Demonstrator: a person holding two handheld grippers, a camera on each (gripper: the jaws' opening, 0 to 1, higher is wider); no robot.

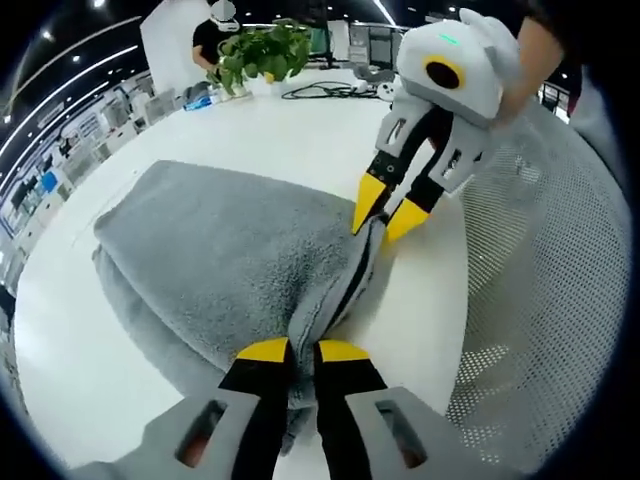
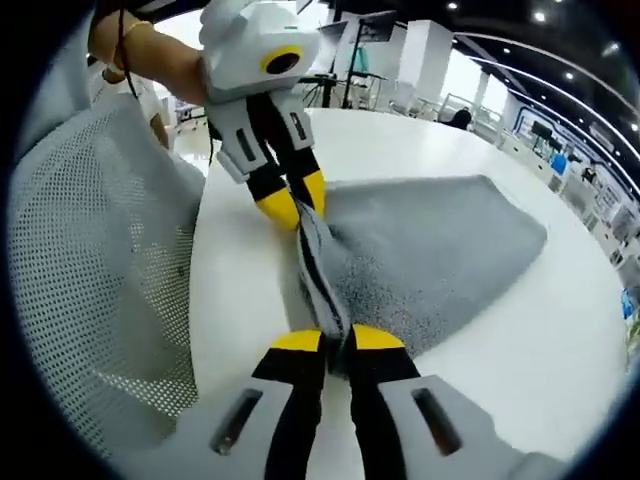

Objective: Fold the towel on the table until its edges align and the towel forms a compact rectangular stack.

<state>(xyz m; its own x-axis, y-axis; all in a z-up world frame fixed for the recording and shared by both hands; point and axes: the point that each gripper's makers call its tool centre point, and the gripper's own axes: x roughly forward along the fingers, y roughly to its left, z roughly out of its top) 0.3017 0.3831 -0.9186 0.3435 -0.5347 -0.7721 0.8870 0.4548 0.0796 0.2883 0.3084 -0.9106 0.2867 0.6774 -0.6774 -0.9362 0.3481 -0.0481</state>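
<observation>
A grey towel (image 1: 225,255) lies folded over on the white table (image 1: 300,130), its near edge bunched into a ridge between the two grippers. My left gripper (image 1: 303,352) is shut on one end of that edge. The right gripper (image 1: 387,208) comes in from the upper right and pinches the other end. In the right gripper view, the towel (image 2: 430,255) spreads to the right; my right gripper (image 2: 338,340) is shut on its edge, and the left gripper (image 2: 297,203) grips the far end of the same ridge.
A white mesh chair back (image 1: 545,270) stands close to the table edge, also seen as mesh (image 2: 95,260). A potted plant (image 1: 262,52), cables (image 1: 320,92) and a person (image 1: 212,40) are at the far side of the table.
</observation>
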